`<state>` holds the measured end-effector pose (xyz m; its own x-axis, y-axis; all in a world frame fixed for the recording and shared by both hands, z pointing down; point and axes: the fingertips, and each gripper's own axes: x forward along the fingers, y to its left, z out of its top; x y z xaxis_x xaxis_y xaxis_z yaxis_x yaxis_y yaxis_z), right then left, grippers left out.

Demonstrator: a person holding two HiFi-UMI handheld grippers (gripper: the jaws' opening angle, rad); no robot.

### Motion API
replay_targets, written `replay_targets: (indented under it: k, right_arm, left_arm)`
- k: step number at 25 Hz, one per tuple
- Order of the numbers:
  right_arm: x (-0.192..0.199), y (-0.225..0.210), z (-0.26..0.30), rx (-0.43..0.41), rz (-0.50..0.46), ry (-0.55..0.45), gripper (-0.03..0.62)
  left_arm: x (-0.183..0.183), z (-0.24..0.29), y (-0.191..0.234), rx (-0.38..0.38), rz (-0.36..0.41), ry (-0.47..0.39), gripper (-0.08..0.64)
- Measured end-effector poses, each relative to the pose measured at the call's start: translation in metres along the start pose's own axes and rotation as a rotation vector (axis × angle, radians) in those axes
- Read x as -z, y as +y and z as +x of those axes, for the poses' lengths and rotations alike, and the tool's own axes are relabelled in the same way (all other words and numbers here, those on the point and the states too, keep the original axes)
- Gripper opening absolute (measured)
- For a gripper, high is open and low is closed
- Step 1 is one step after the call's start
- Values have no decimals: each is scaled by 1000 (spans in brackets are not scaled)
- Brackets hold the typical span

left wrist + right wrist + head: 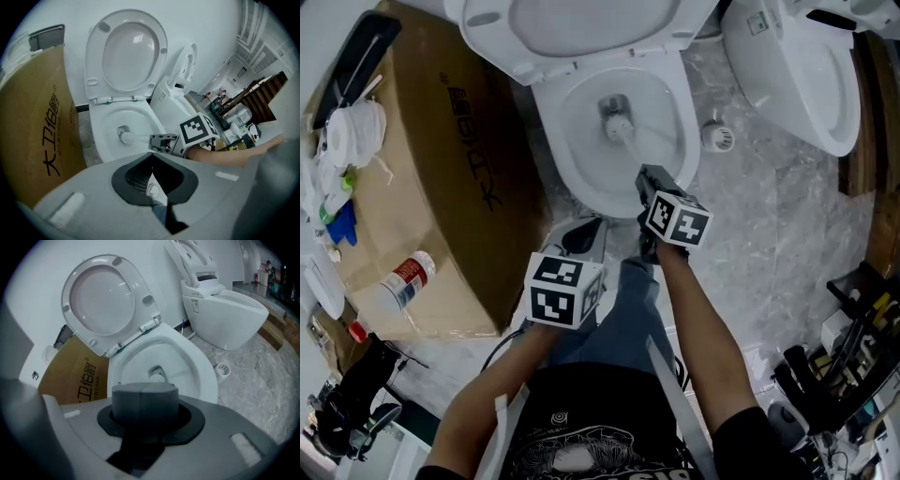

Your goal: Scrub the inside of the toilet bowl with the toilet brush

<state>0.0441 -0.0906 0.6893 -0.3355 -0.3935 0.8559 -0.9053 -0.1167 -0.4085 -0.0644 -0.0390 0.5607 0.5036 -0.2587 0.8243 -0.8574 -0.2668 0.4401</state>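
The white toilet bowl (553,141) stands with its seat and lid (581,28) raised. A toilet brush has its white head (619,127) down at the bottom of the bowl, by the drain. My right gripper (649,185) hovers over the bowl's front rim, shut on the brush handle. In the right gripper view the closed jaws (145,401) hide the handle, and only the brush head (158,375) shows above them. My left gripper (579,236) hangs in front of the bowl, lower left of the right one, open and empty (152,180). It sees the brush head (125,137) and the right gripper (164,142).
A large cardboard box (441,187) stands tight against the bowl's left side, with a bottle (405,277) and small items on top. A second toilet (806,75) is at the right, a round white drain cap (718,137) on the marble floor between. Tools clutter the lower right (844,375).
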Motion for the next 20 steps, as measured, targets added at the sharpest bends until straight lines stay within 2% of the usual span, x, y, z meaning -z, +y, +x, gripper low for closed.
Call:
replay_targets:
  k: [7, 13, 20]
  right_arm:
    - [4, 4, -6, 8, 6, 24, 150]
    - [16, 2, -46, -12, -48, 55, 150]
    - [17, 8, -104, -69, -117, 33, 149]
  left_arm:
    - [-6, 0, 7, -1, 9, 3, -3]
    - [-19, -8, -14, -2, 3, -44, -3]
    - [-23, -25, -48, -15, 12, -106, -4]
